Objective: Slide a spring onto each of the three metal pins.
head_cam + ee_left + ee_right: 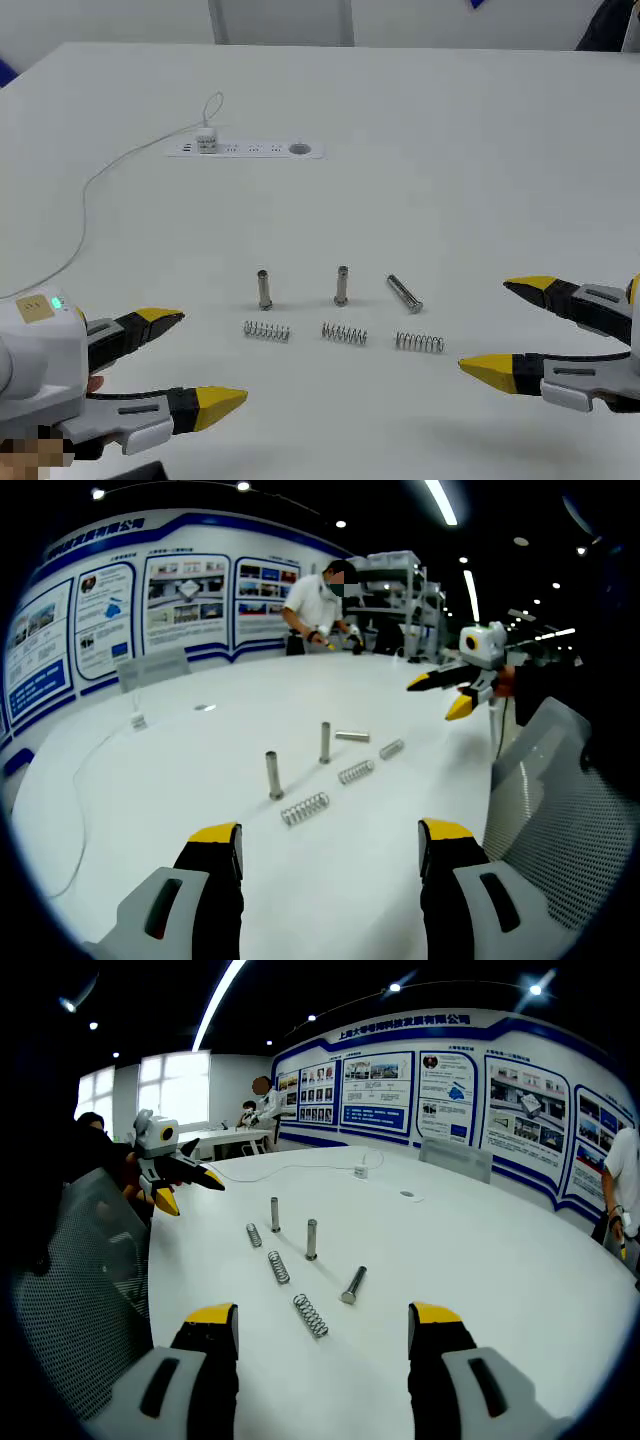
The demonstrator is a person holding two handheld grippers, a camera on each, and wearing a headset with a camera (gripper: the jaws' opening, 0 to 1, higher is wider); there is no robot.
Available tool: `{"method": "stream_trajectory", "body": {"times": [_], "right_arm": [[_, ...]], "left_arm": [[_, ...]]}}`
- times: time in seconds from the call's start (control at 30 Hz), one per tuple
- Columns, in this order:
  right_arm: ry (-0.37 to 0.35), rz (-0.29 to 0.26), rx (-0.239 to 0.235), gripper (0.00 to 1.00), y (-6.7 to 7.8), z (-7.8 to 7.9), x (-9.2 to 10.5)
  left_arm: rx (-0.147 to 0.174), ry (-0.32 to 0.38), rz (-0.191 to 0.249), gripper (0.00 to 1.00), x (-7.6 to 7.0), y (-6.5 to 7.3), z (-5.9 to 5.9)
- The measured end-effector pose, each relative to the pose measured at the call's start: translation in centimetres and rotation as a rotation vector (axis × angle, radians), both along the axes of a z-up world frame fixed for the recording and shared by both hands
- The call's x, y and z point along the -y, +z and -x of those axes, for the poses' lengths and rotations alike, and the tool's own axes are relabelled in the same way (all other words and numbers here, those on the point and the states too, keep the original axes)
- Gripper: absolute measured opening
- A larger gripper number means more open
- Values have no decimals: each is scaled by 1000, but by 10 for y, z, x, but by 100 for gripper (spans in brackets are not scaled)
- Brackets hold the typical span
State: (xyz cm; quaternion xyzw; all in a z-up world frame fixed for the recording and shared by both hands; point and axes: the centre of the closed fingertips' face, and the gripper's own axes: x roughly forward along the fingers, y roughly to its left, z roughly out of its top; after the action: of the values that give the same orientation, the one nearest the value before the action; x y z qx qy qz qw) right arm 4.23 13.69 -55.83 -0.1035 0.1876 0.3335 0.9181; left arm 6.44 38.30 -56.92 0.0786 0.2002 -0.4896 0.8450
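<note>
Springs (pixel 344 334) lie beside pins (pixel 342 285); L hand-held gripper (pixel 214 357), R hand-held gripper (pixel 482 326) spread.

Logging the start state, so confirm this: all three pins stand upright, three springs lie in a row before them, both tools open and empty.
Wrong on one point: the head view shows the right pin lying on its side; the left pin and middle pin stand upright. The rest holds.

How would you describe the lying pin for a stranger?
On the white table, three pins sit in a row behind three springs. Take the right-end pin, nearest the right gripper. It alone lies on its side; the others stand upright.
</note>
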Motion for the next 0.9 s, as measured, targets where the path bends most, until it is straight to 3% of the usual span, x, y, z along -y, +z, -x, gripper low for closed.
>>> {"method": "stream_trajectory", "body": {"times": [0.9], "right_arm": [[-21,-5,-16,68,-3,-1,3]], "left_arm": [[1,-6,-4,72,1,0,2]]}}
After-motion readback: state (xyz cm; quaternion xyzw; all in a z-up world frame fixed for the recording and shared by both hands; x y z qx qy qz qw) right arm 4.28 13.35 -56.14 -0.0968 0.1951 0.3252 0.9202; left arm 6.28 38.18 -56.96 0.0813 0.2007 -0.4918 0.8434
